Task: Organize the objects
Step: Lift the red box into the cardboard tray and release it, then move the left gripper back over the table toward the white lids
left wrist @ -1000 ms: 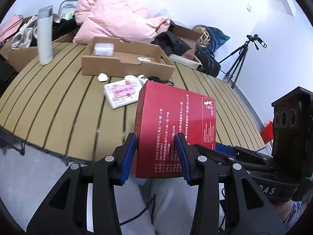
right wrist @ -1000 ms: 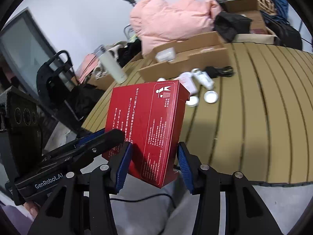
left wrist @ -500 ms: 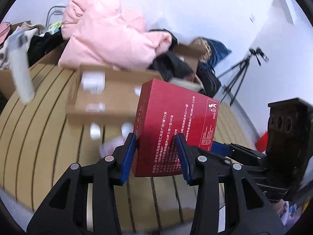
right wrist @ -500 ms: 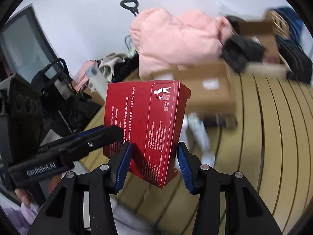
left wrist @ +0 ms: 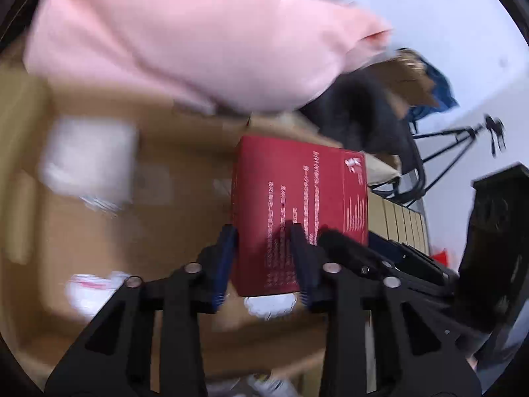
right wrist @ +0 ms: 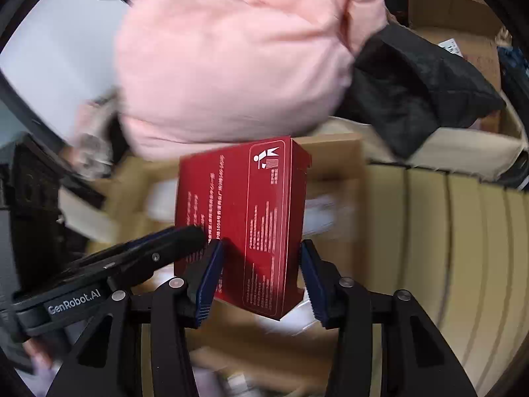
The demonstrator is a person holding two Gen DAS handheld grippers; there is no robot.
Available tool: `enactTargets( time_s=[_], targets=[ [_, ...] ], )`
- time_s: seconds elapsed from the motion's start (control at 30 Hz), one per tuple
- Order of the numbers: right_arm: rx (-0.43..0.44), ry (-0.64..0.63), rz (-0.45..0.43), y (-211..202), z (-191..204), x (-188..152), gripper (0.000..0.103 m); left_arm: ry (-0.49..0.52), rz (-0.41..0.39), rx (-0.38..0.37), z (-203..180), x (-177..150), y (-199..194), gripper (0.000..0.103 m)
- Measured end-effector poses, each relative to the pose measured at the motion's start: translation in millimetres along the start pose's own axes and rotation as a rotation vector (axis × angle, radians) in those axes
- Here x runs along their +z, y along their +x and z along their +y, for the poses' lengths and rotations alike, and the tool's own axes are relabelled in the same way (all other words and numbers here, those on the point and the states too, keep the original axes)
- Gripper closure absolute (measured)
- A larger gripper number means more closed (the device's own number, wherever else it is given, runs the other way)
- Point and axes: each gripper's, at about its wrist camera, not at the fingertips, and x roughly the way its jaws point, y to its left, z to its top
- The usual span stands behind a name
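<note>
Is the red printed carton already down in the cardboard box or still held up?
Held up. The red printed carton sits between both claws above the open brown cardboard box, bottom edge clear of the white items below.

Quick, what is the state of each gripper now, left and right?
Left gripper: jaws closing on the red cardboard box, holding it.
Right gripper: jaws opening slightly, pads still against the same box.

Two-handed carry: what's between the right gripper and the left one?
The red box, held by the right gripper and the left gripper, whose jaws are closing on it; both wrist views show it.
</note>
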Motion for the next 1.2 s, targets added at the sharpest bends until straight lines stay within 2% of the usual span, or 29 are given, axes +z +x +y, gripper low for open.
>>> enactTargets(
  time_s=[0.07, 0.17, 0.23, 0.27, 0.3, 0.33, 0.43, 0.47, 0.57, 0.6, 0.63, 0.67, 0.73, 0.8, 0.83, 0.9, 1.0, 1.1, 1.2],
  targets=[
    [-0.093, -0.015, 0.017, 16, -7, 5, 0.049, -0.028, 0.031, -0.003, 5, 4, 21, 0.080],
    [-0.132, -0.059, -0.019, 18, -8, 6, 0.049, -0.033, 0.022, -0.020, 7, 5, 23, 0.078],
    [-0.160, -0.100, -0.047, 14, -2, 3, 0.049, -0.013, -0.008, -0.012, 5, 3, 8, 0.069],
    [-0.167, -0.117, -0.060, 11, 0, 1, 0.047, -0.003, -0.031, -0.009, 3, 0, -2, 0.057],
    [-0.166, -0.136, -0.063, 7, 4, -1, 0.045, 0.009, -0.050, -0.004, 0, -1, -12, 0.051],
    [-0.168, -0.146, -0.064, 3, 6, -2, 0.041, 0.038, -0.067, 0.002, -6, -6, -26, 0.051],
    [-0.175, -0.160, -0.104, -22, 11, -3, 0.040, 0.127, -0.090, 0.025, -24, -20, -67, 0.050],
    [-0.172, -0.160, -0.116, -33, 13, -5, 0.040, 0.154, -0.097, 0.039, -29, -26, -82, 0.046],
    [-0.149, -0.191, -0.143, -80, 23, -18, 0.039, 0.249, -0.138, 0.164, -42, -53, -135, 0.032],
    [-0.153, -0.202, -0.144, -92, 26, -23, 0.038, 0.272, -0.163, 0.249, -44, -68, -160, 0.031],
    [-0.159, -0.217, -0.143, -108, 31, -31, 0.032, 0.278, -0.173, 0.288, -43, -78, -176, 0.031],
    [-0.164, -0.235, -0.141, -124, 36, -39, 0.024, 0.281, -0.176, 0.311, -42, -88, -193, 0.031],
    [-0.168, -0.294, -0.140, -164, 49, -60, 0.020, 0.268, -0.187, 0.348, -43, -110, -238, 0.029],
    [-0.179, -0.343, -0.156, -203, 63, -79, 0.020, 0.271, -0.235, 0.367, -47, -132, -276, 0.013],
    [-0.177, -0.352, -0.167, -221, 68, -88, 0.020, 0.271, -0.261, 0.380, -49, -141, -292, 0.009],
    [-0.148, -0.354, -0.185, -257, 78, -110, 0.019, 0.261, -0.320, 0.406, -52, -168, -325, 0.008],
    [-0.143, -0.355, -0.205, -297, 93, -152, 0.019, 0.262, -0.326, 0.446, -50, -215, -350, 0.008],
    [-0.109, -0.371, -0.234, -327, 102, -212, 0.019, 0.292, -0.299, 0.424, -41, -280, -363, 0.004],
    [-0.082, -0.356, -0.297, -346, 105, -283, 0.019, 0.318, -0.297, 0.360, -27, -347, -372, 0.001]
  ],
)
